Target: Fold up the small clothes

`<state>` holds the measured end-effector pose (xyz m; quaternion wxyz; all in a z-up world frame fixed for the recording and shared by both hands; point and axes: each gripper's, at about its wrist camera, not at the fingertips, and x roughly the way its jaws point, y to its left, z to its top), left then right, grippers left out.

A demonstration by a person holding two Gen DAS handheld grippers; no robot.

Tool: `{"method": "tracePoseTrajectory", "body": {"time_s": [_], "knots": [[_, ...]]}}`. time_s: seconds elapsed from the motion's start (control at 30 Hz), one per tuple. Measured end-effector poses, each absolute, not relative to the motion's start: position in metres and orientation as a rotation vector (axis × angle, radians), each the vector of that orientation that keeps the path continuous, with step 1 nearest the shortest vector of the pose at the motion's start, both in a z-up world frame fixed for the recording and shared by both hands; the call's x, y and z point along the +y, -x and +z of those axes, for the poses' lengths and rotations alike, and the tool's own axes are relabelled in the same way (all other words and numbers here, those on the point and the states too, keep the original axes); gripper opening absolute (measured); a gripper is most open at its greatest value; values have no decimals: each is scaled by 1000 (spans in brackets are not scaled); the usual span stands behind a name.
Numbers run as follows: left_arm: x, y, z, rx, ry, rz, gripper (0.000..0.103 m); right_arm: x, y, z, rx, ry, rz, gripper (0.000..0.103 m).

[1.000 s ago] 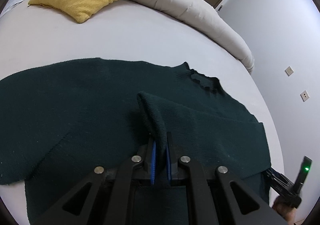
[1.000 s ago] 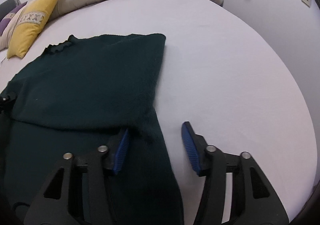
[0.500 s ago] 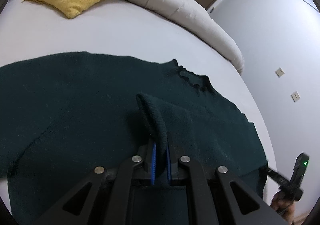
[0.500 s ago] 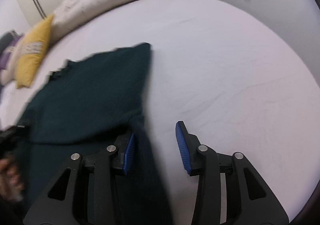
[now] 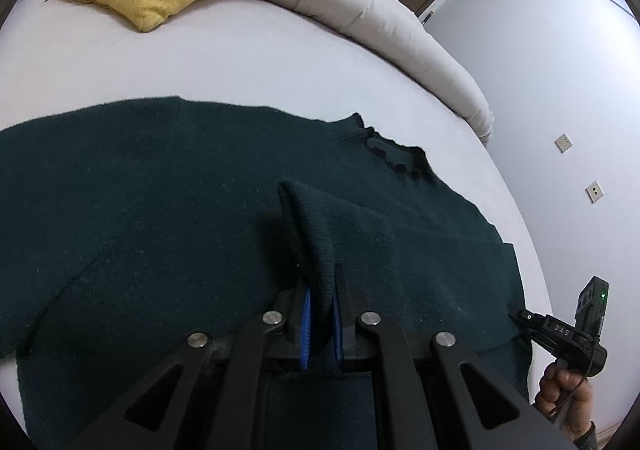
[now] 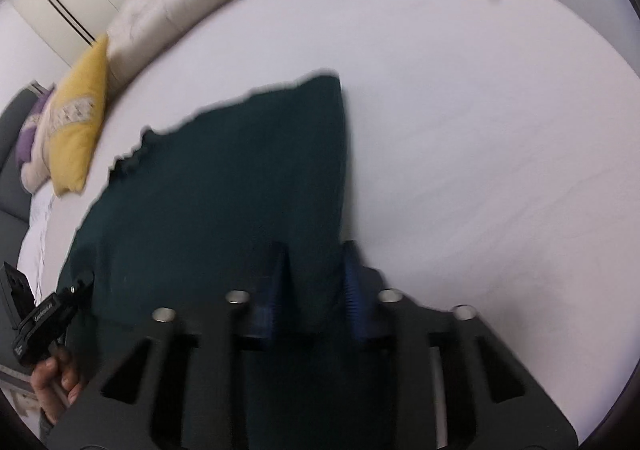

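1. White bed (image 5: 280, 62) is lying under a dark green sweater (image 5: 160, 190) spread flat.
2. Left gripper (image 5: 320, 314) is pinching a raised fold of it, jaws tight.
3. Right gripper (image 6: 316, 282) has just been closing its jaws around the sweater's edge.

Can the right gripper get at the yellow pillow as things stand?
Probably not: the right gripper, jaws just closing on the dark green sweater, is occupied, and the yellow pillow lies beyond it.
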<state>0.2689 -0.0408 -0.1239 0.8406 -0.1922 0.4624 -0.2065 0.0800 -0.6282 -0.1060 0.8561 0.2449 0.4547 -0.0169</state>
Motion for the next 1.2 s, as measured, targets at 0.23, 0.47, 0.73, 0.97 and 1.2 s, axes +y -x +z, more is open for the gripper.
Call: {"method": "tracePoseTrajectory", "body": {"time_s": [0.23, 0.47, 0.73, 0.97, 1.2], "knots": [[-55, -274, -119, 940, 336, -440, 8, -649, -73, -111, 899, -552, -86, 5], [-47, -278, -136, 975, 373, -446, 11, -651, -76, -102, 906, -501, -117, 14], [-46, -283, -140, 979, 409, -453, 11, -640, -120, -74, 793, -562, -35, 14], [-51, -290, -141, 948, 357, -434, 13, -669, -161, -119, 835, -583, -88, 0], [-36, -280, -130, 928, 402, -450, 21, -650, -135, -89, 799, -548, -122, 11]]}}
